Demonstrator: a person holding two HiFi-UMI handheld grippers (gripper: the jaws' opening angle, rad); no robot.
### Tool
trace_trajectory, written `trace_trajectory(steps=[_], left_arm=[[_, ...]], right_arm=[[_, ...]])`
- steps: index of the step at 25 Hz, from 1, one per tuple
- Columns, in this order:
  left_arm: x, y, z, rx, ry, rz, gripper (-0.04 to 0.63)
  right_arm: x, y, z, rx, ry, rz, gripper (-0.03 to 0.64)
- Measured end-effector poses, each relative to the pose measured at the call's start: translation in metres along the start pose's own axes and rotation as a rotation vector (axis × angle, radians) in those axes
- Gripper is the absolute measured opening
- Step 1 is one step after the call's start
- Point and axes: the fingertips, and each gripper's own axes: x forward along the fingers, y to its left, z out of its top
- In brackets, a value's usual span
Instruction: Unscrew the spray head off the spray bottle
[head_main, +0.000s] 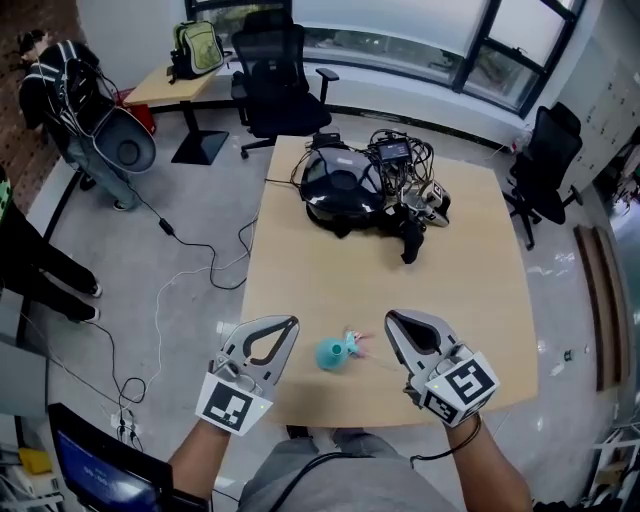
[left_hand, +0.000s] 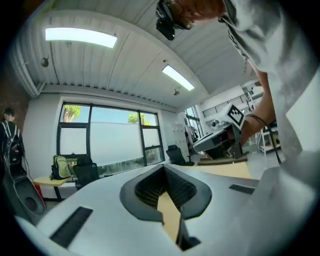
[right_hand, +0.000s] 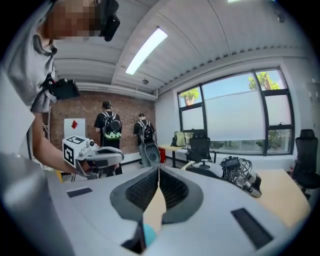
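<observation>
A small teal spray bottle (head_main: 331, 353) lies on its side near the front edge of the wooden table (head_main: 470, 260), its pale spray head (head_main: 355, 345) pointing right. My left gripper (head_main: 292, 322) hovers just left of the bottle, and my right gripper (head_main: 390, 318) just right of it. Both are shut and hold nothing, and neither touches the bottle. In the left gripper view the jaws (left_hand: 163, 167) meet at the tips, and the right gripper (left_hand: 220, 137) shows beyond. In the right gripper view the jaws (right_hand: 158, 170) are also together, with a bit of the teal bottle (right_hand: 148, 234) below them.
A black helmet-like device (head_main: 338, 185) with tangled cables and a small gadget (head_main: 418, 205) sits at the table's far side. Black office chairs (head_main: 272, 75) stand behind and to the right. Cables trail over the floor at left, where people stand.
</observation>
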Motion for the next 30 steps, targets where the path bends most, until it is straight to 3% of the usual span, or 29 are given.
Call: trace_trajectory(steps=[3,6,15,30], left_arm=[[0.006,0.0,0.042,-0.173,-0.062,-0.044,0.005],[0.009,0.001,0.063,-0.216,-0.082,-0.092,0.005],[-0.011,0.018,0.108,-0.154,-0.116,-0.072,0.005],[-0.017,0.026,0.102,-0.135,-0.135,-0.056,0.005]], right_arm=[[-0.016,0.018,0.047,-0.015,-0.107,0.016,0.015],[-0.03,0.028,0.073,-0.049,-0.178,0.019,0.015],[-0.043,0.051,0.103,-0.118,-0.195,0.014,0.008],[-0.033,0.051,0.102,-0.142,-0.181,0.0,0.008]])
